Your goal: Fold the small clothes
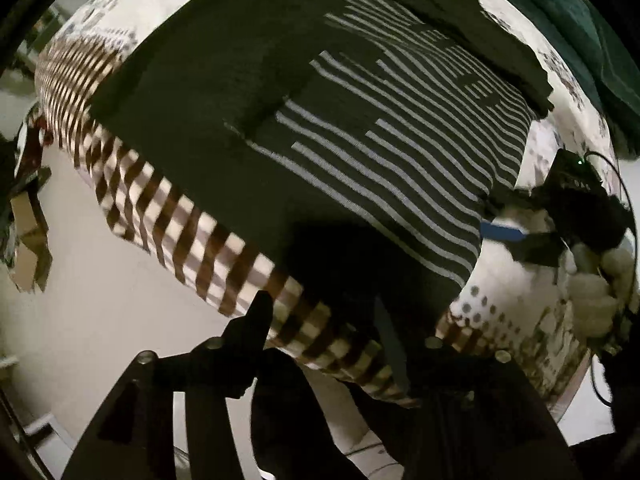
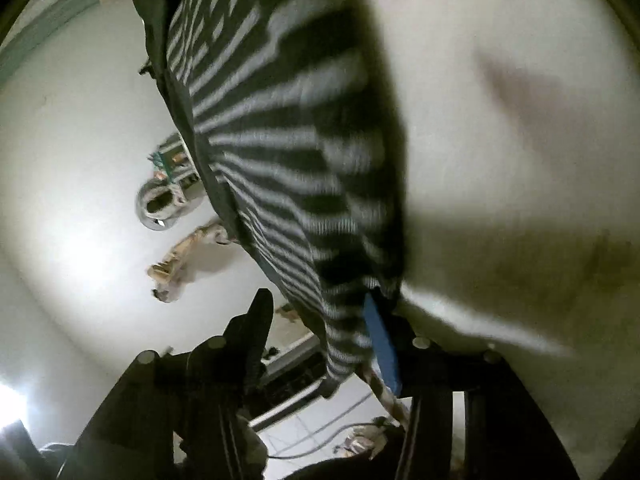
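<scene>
Dark striped garment spread flat on a patterned bed, a claw at each near corner.

The bed (image 1: pixel 132 184), under a white cover with a brown-checked border, carries the dark knitted garment with pale grey stripes (image 1: pixel 360 148) laid out flat, probably so the next fold can be made cleanly. Its long axis runs from the near edge of the bed to the far side, and the stripes cross that axis. The right claw (image 2: pixel 320 344) stands part-open, its blue pad beside the garment's hanging corner, with no firm pinch visible. The left claw (image 1: pixel 324 340) points down over the near hem, part-open, gripping nothing visible.
</scene>
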`<state>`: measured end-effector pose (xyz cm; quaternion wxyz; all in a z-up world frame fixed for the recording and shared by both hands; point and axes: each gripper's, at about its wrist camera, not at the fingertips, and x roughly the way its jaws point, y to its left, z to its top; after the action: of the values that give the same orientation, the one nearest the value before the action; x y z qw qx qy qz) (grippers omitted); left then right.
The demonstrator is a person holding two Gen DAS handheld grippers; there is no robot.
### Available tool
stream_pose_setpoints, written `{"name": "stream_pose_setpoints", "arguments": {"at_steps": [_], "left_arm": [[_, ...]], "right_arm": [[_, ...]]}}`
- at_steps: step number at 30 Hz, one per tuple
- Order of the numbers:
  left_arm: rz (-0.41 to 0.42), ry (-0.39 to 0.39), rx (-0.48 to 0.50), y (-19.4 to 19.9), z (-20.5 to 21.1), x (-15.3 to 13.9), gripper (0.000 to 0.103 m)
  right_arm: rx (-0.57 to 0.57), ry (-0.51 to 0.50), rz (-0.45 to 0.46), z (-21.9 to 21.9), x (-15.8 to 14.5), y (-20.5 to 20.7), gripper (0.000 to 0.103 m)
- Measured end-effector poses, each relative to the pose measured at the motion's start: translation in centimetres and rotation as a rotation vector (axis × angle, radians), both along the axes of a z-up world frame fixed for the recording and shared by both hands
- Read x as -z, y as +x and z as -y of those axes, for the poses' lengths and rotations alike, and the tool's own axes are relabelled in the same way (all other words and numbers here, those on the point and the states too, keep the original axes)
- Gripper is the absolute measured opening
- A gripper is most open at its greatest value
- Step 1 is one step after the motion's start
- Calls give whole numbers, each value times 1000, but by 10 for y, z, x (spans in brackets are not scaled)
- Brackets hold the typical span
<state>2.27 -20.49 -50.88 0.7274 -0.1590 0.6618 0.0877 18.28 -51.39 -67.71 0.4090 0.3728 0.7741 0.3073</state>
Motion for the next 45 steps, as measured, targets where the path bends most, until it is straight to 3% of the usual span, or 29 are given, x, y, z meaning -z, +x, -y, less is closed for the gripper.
{"name": "stream_pose_setpoints", "arguments": {"at_steps": [5,7,8,10,11,12,13,19,22,24,25,27,28,29,34,36,38,41,45], "left_arm": [[-5,-16,12,1,10,8,50],[-9,-34,-6,-2,9,12,50],[-13,-37,-12,-3,10,13,50],[-16,-41,-13,-4,10,15,50],[-18,-38,-9,-5,10,15,50],[-17,-32,-8,-7,10,14,50],[-14,-32,-10,-8,9,13,50],[-18,-10,13,-12,8,14,50],[-7,6,61,-7,15,14,50],[9,9,126,1,29,16,50],[13,7,148,3,33,17,50],[20,-12,226,10,54,22,50],[22,-20,256,13,63,26,50],[26,-33,302,17,78,31,50],[-7,-80,408,29,128,66,50],[-51,-5,457,34,146,87,50],[-41,29,484,36,152,93,50],[44,42,473,38,145,79,3],[94,19,448,40,129,59,3]], "right_arm": [[-211,-133,-26,-18,-5,-39,53],[-183,-103,-74,-27,5,-55,61],[-116,-87,-89,-30,12,-59,68],[-33,-71,-94,-32,21,-63,71],[-24,-68,-85,-32,22,-66,50],[-38,-79,-66,-34,18,-70,19],[-69,-75,-66,-36,16,-76,4],[-139,-210,-9,-3,-5,-94,3],[-188,-214,-6,-33,-4,-76,5],[-192,-200,-16,-35,-6,-65,15],[-206,-201,-22,-25,-6,-65,25],[-195,-199,18,-4,-25,-42,41],[-171,-208,41,10,-33,-29,53],[-147,-228,59,26,-42,-16,58],[-25,-360,121,120,-72,57,58],[17,-386,139,153,-78,82,58],[78,-394,179,182,-90,116,59],[203,-371,282,215,-110,191,63],[349,-328,336,235,-103,278,63]]}}
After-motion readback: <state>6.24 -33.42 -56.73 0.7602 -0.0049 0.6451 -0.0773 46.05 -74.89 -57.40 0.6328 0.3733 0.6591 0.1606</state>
